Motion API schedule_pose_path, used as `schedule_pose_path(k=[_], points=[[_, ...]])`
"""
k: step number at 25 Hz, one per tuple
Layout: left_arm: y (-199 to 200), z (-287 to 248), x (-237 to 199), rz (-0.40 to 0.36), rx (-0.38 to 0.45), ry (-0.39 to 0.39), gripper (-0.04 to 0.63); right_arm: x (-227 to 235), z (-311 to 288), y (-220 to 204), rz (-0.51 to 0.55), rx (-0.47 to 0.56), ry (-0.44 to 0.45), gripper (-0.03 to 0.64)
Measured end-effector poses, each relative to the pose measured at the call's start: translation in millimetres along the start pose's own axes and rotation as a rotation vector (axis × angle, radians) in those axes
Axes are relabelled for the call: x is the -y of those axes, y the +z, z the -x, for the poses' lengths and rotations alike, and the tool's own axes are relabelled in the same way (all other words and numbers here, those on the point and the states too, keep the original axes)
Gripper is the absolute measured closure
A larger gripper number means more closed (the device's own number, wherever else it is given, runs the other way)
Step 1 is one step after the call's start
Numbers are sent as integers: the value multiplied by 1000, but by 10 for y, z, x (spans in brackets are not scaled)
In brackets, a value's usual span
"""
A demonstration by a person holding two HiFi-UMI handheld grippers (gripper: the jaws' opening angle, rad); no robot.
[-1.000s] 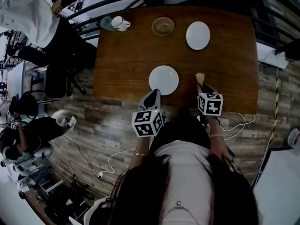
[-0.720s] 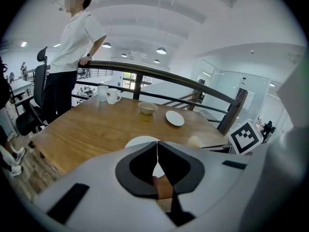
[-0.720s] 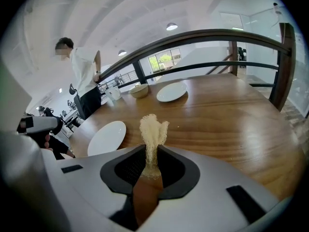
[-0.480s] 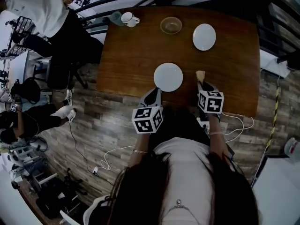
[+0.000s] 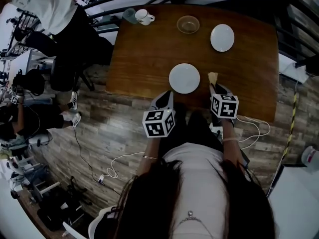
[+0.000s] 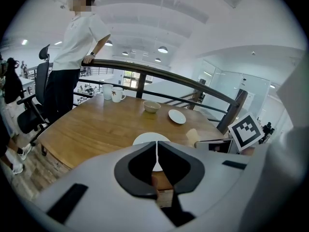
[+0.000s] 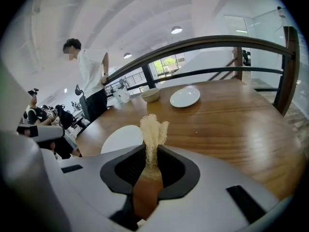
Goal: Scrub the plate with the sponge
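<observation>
A standing person (image 5: 47, 6) in a white shirt leans on the railing (image 6: 159, 74) at far left in the head view, partly cut off by the frame edge. The wooden counter (image 5: 144, 54) lies beside them. At its far left corner a white mug (image 5: 144, 16) stands just beside a pale green cup (image 5: 129, 15); what either holds cannot be made out.

At the counter's near edge the left claw (image 5: 166, 94) is clenched, jaws together with nothing between them. In the left gripper view its own body hides the near rim of the plate (image 5: 184, 78). That plate is round, plain white and flat on the wood, close to the near edge and between the two claws. Any marks on its surface are too small to tell.

Well behind it sits a small bowl (image 5: 188, 24), its inside hard to read from any view.

Just right of the plate, the right claw (image 5: 214, 86) is grasping the sponge (image 5: 213, 76). The sponge is pale yellow, pinched thin between the jaws, with a ragged tip standing out beyond them. It is held just beside the plate's right rim. Whether it touches the counter cannot be told.

Farther back and to the right lies a second white plate (image 5: 222, 37), its face plain. The wearer's hair and torso fill the bottom of the head view and cover both arms.
</observation>
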State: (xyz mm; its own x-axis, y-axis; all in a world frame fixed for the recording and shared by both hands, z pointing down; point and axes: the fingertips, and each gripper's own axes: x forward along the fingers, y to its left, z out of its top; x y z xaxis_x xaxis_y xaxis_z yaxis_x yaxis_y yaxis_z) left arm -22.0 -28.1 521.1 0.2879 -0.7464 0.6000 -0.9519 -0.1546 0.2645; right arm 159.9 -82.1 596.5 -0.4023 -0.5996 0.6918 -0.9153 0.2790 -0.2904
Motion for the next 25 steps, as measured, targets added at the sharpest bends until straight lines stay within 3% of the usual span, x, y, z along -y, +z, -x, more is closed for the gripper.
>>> schedule_pose_path(k=[25], points=[[-19,-19,-368,-33,-100,-108,583,-415,-52,-30,-62,-5,-49,525]])
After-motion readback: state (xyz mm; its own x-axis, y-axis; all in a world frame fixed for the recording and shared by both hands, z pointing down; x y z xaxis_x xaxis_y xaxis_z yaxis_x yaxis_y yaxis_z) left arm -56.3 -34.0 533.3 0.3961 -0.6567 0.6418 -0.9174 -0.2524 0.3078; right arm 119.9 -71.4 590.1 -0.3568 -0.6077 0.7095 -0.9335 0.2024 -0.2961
